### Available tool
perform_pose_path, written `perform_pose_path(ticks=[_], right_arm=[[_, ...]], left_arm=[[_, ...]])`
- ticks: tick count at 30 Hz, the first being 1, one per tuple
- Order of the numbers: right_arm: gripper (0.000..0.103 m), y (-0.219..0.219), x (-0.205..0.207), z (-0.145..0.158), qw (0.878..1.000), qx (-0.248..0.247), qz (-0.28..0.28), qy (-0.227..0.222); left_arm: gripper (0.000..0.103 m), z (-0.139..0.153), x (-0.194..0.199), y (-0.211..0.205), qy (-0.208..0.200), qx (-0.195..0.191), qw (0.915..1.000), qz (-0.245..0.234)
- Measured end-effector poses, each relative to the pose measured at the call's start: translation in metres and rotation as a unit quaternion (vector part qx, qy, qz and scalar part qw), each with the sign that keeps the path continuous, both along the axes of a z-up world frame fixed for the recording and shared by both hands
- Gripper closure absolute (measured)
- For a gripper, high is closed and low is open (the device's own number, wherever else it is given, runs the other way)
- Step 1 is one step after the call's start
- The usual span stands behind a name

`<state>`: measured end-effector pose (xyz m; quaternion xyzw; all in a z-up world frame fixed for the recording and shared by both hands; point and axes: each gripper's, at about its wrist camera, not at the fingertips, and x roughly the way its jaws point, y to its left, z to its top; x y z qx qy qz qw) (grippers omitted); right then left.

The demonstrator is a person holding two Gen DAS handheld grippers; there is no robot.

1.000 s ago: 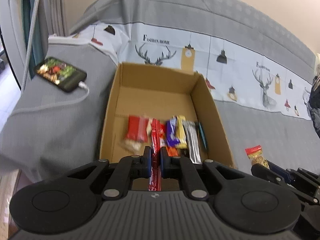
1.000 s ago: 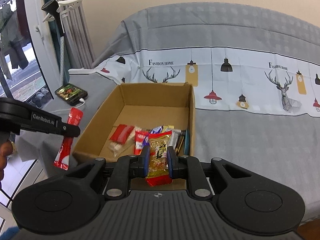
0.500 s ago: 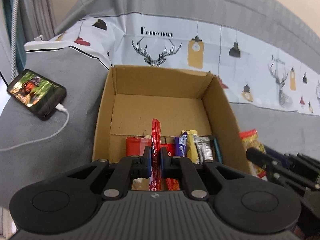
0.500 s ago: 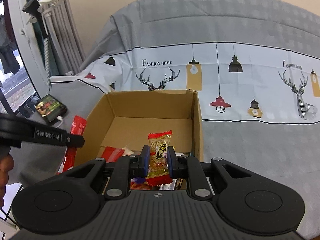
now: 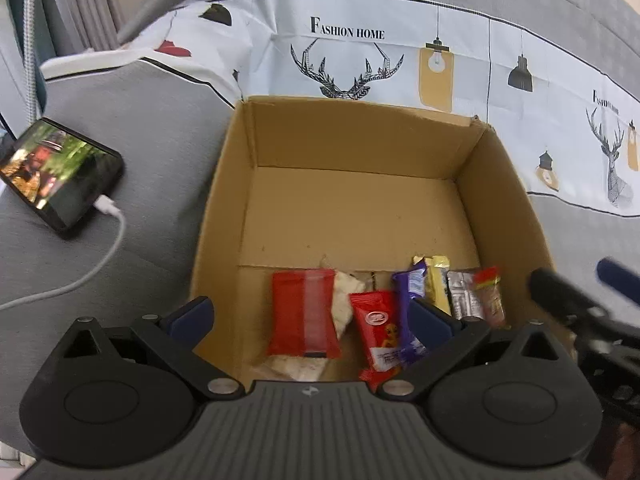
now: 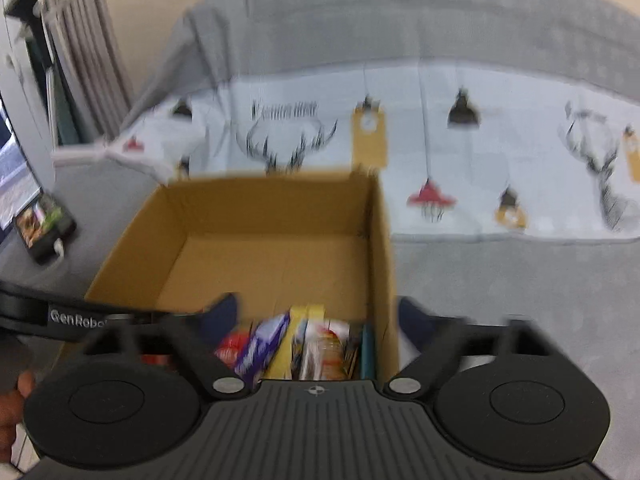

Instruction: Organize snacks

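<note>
The left gripper [image 5: 311,314] hangs over the near end of the cardboard box [image 5: 352,136], its jaws opening, spread wide, pressing on nothing. Below and between them lie the snacks on the box floor: a red packet [image 5: 303,314] just inside the left jaw, and a red bar [image 5: 376,332] that reaches toward the right jaw beside a purple bar [image 5: 408,304]. Half a second ago that red bar stood clamped upright between jaws drawn together; now it lies loose among the others.

The right gripper [image 6: 316,316] is also opening, its jaws wide, with the row of snacks below the gap. The peanut packet [image 5: 489,294] it clamped a moment earlier now rests at the right end of the row.

Only the left view shows the red packet whole, and the phone [image 5: 56,182] with its white cable [image 5: 80,280] on the grey bed cover [image 5: 132,128]. The right view, blurred, shows a teal packet [image 6: 367,354] against the box's right wall.
</note>
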<state>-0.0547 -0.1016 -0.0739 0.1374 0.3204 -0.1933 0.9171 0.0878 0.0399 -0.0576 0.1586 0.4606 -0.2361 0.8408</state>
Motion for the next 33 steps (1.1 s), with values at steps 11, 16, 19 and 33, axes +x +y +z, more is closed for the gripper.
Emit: perform_pose_path(ticks=[11, 16, 19, 33], right_arm=[[0.004, 0.042, -0.062, 0.022, 1.000, 0.010, -0.005, -0.004], [0.002, 0.080, -0.097, 0.032, 1.000, -0.022, -0.012, -0.002], [0.001, 0.098, -0.118, 0.035, 0.999, -0.037, -0.012, -0.004], [0.001, 0.120, -0.170, 0.056, 0.998, -0.056, -0.016, -0.020]], left_arm=[[0.000, 0.028, -0.062, 0.046, -0.028, -0.004, 0.9995, 0.014], [0.000, 0.044, -0.101, 0.065, -0.038, -0.017, 0.9991, -0.003], [0.000, 0.047, -0.122, 0.071, -0.057, 0.000, 0.9983, -0.013], [0.000, 0.052, -0.178, 0.106, -0.062, 0.021, 0.9977, 0.021]])
